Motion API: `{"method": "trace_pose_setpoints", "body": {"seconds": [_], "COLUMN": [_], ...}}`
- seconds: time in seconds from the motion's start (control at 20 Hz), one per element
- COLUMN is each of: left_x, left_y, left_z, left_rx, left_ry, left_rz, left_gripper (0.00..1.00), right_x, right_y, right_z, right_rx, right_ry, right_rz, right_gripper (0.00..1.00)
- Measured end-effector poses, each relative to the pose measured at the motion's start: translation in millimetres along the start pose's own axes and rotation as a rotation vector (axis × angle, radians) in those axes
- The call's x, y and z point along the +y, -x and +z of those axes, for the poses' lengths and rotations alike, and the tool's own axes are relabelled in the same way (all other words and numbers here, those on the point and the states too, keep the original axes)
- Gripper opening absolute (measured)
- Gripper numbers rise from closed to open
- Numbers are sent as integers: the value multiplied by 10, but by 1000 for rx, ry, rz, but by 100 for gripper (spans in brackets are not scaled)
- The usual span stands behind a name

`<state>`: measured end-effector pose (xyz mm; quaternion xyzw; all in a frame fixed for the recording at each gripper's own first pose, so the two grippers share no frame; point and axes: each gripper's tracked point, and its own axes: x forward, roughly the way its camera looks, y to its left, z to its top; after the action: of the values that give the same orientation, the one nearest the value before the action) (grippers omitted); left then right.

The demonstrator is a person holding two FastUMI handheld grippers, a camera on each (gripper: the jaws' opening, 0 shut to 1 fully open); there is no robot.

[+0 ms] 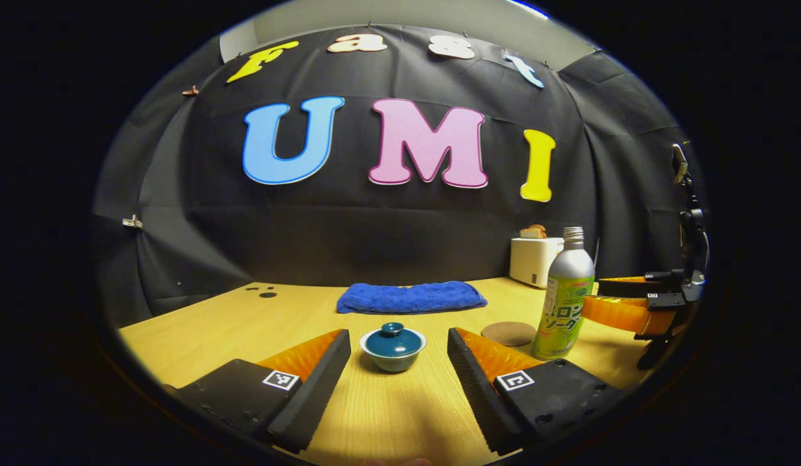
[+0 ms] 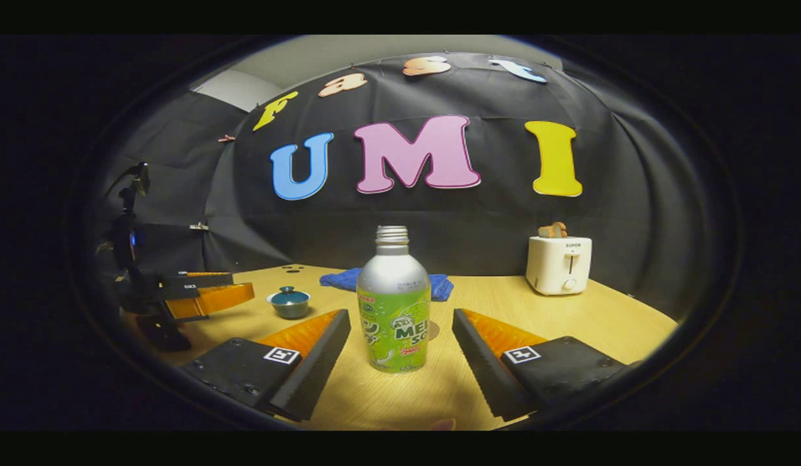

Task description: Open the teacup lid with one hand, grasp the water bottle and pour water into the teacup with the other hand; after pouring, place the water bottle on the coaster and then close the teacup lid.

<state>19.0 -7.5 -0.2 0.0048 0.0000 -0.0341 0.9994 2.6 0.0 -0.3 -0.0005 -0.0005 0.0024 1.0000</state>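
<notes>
Both grippers gape, holding nothing. The left gripper (image 1: 399,353) faces the lidded teacup (image 1: 393,347), coaster (image 1: 508,333) beside the bottle (image 1: 564,298); the right gripper (image 2: 400,346) faces the bottle (image 2: 394,304), which hides most of the coaster.

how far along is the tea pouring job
Nothing is done yet: the teal lid sits on the teal ceramic teacup. The left tool is open around it, the right tool open around the upright silver-and-green bottle. Lifting, pouring, parking on the round brown coaster remain.
</notes>
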Motion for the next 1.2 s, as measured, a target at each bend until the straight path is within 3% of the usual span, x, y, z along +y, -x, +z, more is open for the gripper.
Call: {"method": "trace_pose_setpoints", "body": {"seconds": [0.15, 0.3, 0.5, 1.0, 1.05, 1.2], "left_x": [140, 127, 104, 58, 53, 39], "left_y": [-236, -460, -678, -895, -907, -902], "left_z": [-91, -107, -137, -281, -279, -295], "left_rx": [56, 80, 95, 191, 194, 202], "left_ry": [-23, -33, -124, -140, -144, -151], "left_rz": [11, -24, -41, -65, -67, -67], "left_gripper": [95, 95, 89, 54, 46, 43], "right_x": [1, 4, 6, 2, 2, 2], "right_y": [-1, 2, 6, 8, 4, 8], "right_z": [-2, -2, -3, -7, -6, -9], "right_rx": [0, -1, 0, 0, 0, 0], "right_ry": [0, 0, 0, 0, 0, 0], "right_rz": [0, 0, 0, 1, 1, 1], "right_gripper": [98, 98, 98, 98, 98, 98]}}
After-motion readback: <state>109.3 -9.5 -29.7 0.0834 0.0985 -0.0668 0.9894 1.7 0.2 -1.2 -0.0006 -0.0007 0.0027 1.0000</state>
